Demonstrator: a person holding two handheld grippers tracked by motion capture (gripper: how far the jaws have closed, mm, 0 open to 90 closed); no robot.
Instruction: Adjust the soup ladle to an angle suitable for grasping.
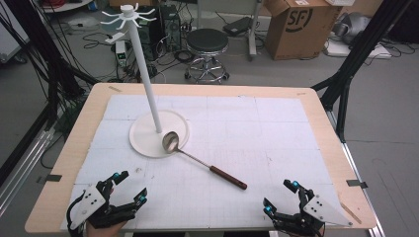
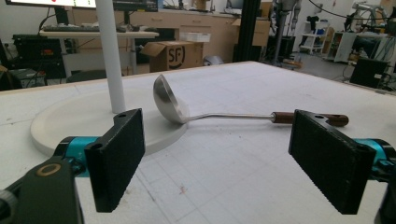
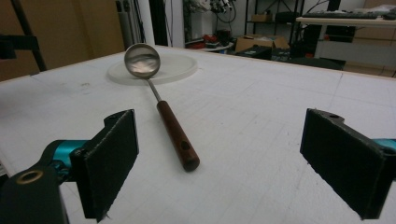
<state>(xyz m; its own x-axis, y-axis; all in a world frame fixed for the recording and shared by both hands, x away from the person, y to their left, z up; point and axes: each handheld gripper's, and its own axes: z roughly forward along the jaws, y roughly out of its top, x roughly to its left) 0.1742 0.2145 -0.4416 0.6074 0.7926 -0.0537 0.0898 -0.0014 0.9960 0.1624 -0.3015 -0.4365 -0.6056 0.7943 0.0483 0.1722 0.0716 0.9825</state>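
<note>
Both claws stand wide and empty at the near table edge: the left gripper (image 1: pixel 129 188) near the stand, the right gripper (image 1: pixel 281 196) nearest the handle. Between them lies the steel ladle with a dark wooden handle (image 1: pixel 197 161), its bowl resting on the white round base of the hook stand (image 1: pixel 143 136). It looks rigid, moderately light, bowl-heavy; the polished shaft seems slippery, so the wooden grip (image 3: pixel 177 135) is the safer hold.

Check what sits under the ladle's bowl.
The ladle rests its bowl on the near edge of the white stand base. The contact spot beneath the bowl is covered; its handle lies on the mat.
</note>
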